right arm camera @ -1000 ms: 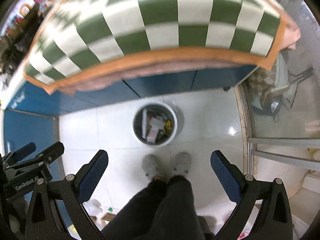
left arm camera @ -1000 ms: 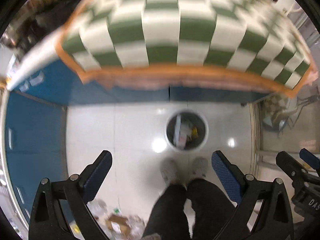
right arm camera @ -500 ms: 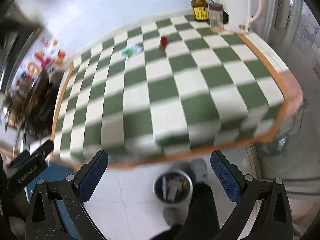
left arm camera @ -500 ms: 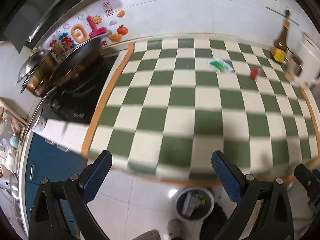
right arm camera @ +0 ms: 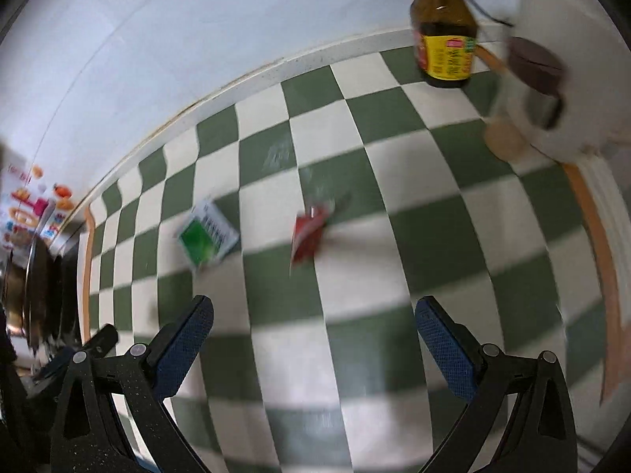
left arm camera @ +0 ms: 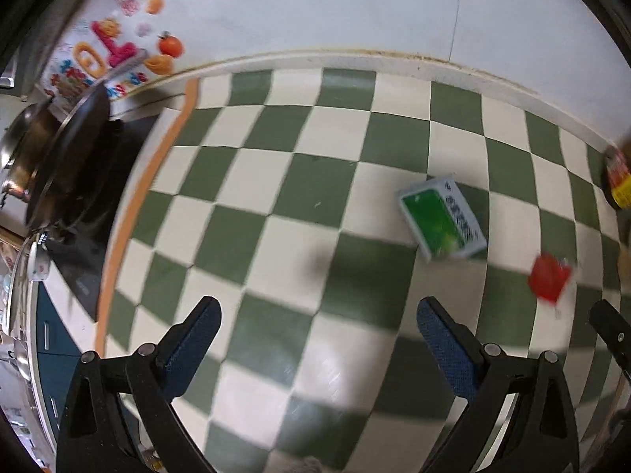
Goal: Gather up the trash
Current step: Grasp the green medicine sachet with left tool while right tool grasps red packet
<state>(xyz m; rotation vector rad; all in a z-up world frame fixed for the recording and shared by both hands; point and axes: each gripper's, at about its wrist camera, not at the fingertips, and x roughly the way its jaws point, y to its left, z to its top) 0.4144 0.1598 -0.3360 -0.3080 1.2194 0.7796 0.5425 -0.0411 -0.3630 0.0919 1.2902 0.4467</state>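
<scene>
The checkered counter (left arm camera: 276, 205) fills both views. On it, the green box (left arm camera: 441, 218) lies flat near the middle, and the red wrapper (right arm camera: 307, 232) lies just to the right of the box. The brown bottle (right arm camera: 443, 39) stands far behind the box, by the wall. The left gripper (left arm camera: 317, 337) and the right gripper (right arm camera: 313, 335) hover wide apart and hold nothing.

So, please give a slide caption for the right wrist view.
Open right gripper above checkered counter, facing green box and red wrapper.

green box (left arm camera: 442, 217) and red wrapper (left arm camera: 549, 278) on checkered counter (left arm camera: 276, 213)
</scene>
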